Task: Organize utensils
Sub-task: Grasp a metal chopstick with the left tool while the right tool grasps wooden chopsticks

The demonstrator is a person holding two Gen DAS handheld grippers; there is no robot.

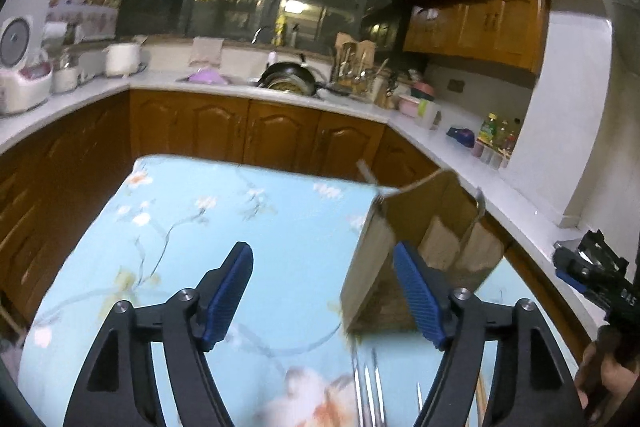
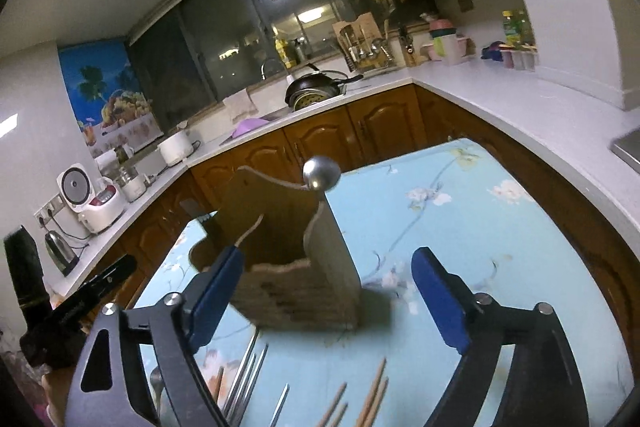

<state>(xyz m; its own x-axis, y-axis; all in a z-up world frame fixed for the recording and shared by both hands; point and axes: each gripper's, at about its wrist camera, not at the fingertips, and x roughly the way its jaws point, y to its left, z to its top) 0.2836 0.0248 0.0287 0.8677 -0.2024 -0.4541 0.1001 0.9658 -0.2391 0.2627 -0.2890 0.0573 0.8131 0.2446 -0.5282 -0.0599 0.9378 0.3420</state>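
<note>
In a home kitchen, we are holding our left hand-held gripper [image 1: 323,289] with its blue-padded jaws standing wide apart, nothing between them and nothing touching the pads. Beneath and ahead of it is lying the worktop [image 1: 192,227], covered in a pale blue floral cloth. Just ahead and to the right of this gripper, a wooden utensil holder [image 1: 436,247] is standing upright on the cloth, its near corner showing behind the right-hand pad; whether pad and wood are touching we cannot tell. A metal handle [image 1: 480,205] is sticking up out of the holder.

We are also holding our right hand-held gripper [image 2: 326,291] spread wide and gripping nothing. The same utensil holder [image 2: 296,267] is standing ahead of it, nearer its left-hand jaw, with a round-ended ladle [image 2: 320,174] rising from one compartment.

Below the jaws of the right gripper, loose metal forks [image 2: 246,375] and wooden chopsticks [image 2: 374,399] are lying flat on the cloth, apart from the holder. The fork tines [image 1: 370,387] are also showing below the left gripper.
</note>
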